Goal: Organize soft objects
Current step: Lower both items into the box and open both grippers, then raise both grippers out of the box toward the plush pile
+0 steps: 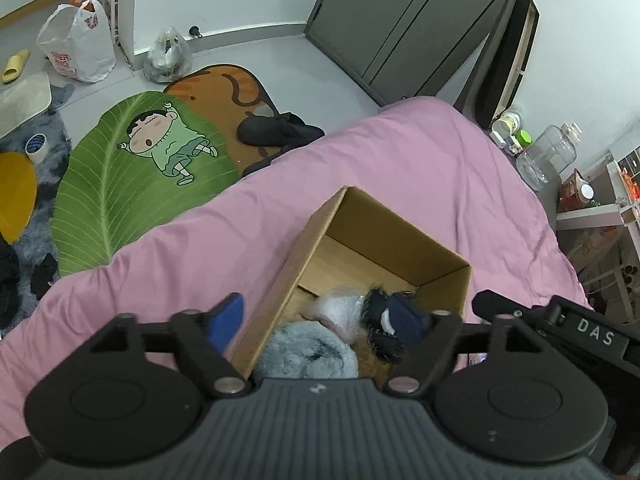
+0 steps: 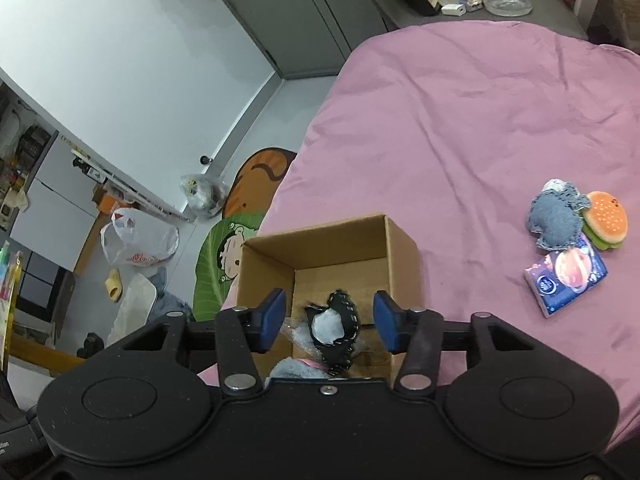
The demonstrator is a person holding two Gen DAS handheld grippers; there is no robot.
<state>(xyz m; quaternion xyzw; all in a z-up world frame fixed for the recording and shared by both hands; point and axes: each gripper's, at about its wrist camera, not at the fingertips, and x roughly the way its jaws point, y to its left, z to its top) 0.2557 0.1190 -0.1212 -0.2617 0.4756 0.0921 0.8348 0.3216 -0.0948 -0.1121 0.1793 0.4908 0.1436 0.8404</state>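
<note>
- Left wrist view, far left: a white plastic bag point(image 1: 78, 46) stands on the floor at the upper left, with a yellow slipper point(image 1: 16, 65) beside it at the frame's edge.
- Left of centre, a green leaf-shaped rug point(image 1: 132, 184) printed with a cartoon child lies on the floor, touching the edge of the pink bedsheet point(image 1: 420, 168).
- Bottom centre: the left gripper point(image 1: 324, 318) hangs over the cardboard box point(image 1: 444, 296), its blue pads wide apart and nothing between them; one pad is outside the box's left wall.
- Inside the box, at the near end, lie a grey fluffy item point(image 1: 308, 350), a clear wrapped bundle point(image 1: 340, 306) and a black fuzzy toy point(image 1: 384, 320) with a white patch.
- Right wrist view, left side: the same white bag point(image 2: 136, 242) and rug point(image 2: 218, 268) show on the floor.
- Lower centre: the right gripper point(image 2: 330, 316) is above the open box point(image 2: 316, 240), pads apart, not pressing on anything; the black toy point(image 2: 336, 330) lies in the box below, seen between them.
- Right side, on the sheet point(image 2: 460, 120) well apart from the box: a grey denim plush point(image 2: 556, 218) touching a burger toy point(image 2: 606, 216), and just below them a blue tissue pack point(image 2: 566, 278).
</note>
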